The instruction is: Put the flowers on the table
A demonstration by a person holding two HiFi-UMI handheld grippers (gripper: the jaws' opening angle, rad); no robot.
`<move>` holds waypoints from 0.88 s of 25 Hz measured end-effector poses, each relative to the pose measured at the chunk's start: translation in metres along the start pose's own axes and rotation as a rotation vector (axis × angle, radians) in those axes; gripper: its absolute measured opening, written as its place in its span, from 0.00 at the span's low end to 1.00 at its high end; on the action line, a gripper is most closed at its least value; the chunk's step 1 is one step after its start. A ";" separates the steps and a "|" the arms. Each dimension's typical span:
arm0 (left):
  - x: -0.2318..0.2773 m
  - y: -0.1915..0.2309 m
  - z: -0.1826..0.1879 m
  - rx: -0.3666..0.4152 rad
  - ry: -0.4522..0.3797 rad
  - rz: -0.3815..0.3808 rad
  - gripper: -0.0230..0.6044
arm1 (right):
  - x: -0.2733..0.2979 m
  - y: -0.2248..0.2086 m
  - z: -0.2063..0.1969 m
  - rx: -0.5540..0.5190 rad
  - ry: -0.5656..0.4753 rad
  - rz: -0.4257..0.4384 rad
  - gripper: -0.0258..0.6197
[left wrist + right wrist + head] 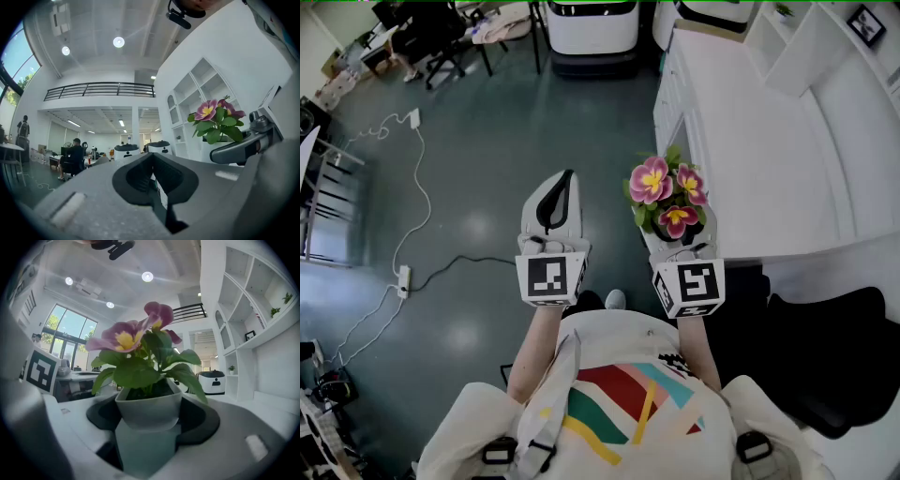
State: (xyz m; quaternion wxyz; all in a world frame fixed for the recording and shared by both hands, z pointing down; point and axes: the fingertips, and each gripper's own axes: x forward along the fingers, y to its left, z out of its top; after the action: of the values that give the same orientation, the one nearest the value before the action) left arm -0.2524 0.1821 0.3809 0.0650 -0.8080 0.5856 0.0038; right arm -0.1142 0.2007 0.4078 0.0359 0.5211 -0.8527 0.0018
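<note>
A small white pot (147, 406) of pink flowers with yellow centres (126, 336) stands upright between the jaws of my right gripper (677, 236), which is shut on the pot's lower part. In the head view the flowers (666, 192) hang over the floor, just left of the near corner of the white table (769, 159). My left gripper (555, 208) is held out over the floor to the left of the pot, shut with nothing in it. The left gripper view shows the flowers (215, 117) off to its right, above the right gripper's body.
White shelving (811, 42) rises behind the table. A black chair (825, 347) sits at the lower right. A cable and power strip (403, 277) lie on the grey floor at left. White machines (591, 33) and an office chair (441, 42) stand at the far end.
</note>
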 end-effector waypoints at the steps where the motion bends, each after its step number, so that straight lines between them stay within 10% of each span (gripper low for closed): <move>1: 0.000 0.000 -0.001 0.001 -0.001 -0.003 0.04 | 0.000 0.000 0.000 0.000 0.000 -0.003 0.57; 22: 0.003 0.028 -0.028 -0.038 0.078 0.058 0.04 | 0.006 -0.001 -0.034 0.156 0.050 0.049 0.57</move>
State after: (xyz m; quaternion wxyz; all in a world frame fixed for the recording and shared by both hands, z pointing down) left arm -0.2801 0.1672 0.4057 0.0264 -0.7915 0.6105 -0.0147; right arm -0.1142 0.1959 0.4416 0.0164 0.5012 -0.8613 0.0823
